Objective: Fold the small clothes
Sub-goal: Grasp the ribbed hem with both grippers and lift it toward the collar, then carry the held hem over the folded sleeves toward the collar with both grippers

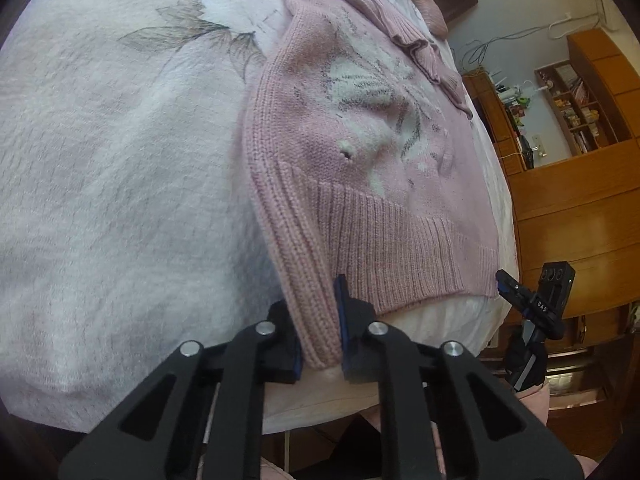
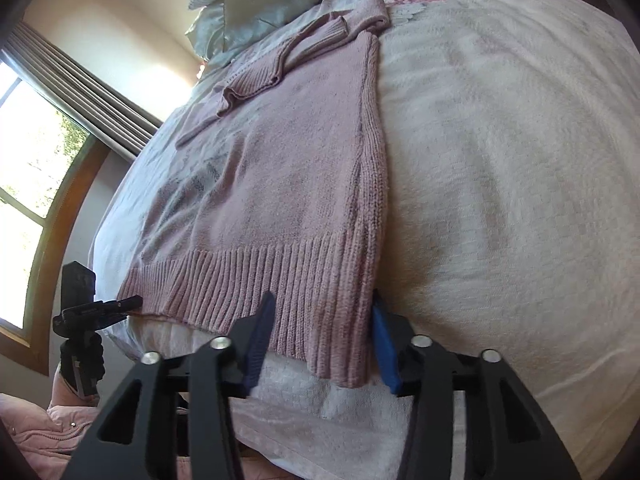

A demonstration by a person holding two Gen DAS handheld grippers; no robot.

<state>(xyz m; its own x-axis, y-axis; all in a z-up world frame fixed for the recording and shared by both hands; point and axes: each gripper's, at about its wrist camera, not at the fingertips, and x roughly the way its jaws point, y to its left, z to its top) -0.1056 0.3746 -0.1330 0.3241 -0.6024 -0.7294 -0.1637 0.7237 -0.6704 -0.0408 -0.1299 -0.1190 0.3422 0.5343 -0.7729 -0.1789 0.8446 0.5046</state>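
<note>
Left gripper [image 1: 320, 332]: jaws narrowed onto the ribbed hem corner of the pink knitted sweater [image 1: 360, 152], knit pinched between the blue pads at the near left corner of the garment. Right gripper [image 2: 322, 344]: jaws set wider, straddling the other hem corner; the ribbed band lies between the two blue pads, one pad touching the sweater's side edge, the other sitting over the ribbing; whether it is actually clamped, cannot tell. Ahead of both grippers the sweater lies flat and front-up on the bed, hem at the near edge, body running away from the grippers. White and grey floral motif [image 1: 372, 96] on the chest. A sleeve [image 1: 404, 28] is folded across the upper part of the garment. Beneath it, a white fluffy blanket [image 1: 120, 152] with a faint flower print covers the bed, spreading wide to the left of the left gripper and to the right of the right gripper. From the left wrist view the right gripper shows far right, at the hem's corner; beyond it, wooden shelving [image 1: 576, 108] against the wall. From the right wrist view, pale pillows [image 2: 256, 8] past the sweater's far end, a window with curtain [image 2: 44, 128] off to the left.
</note>
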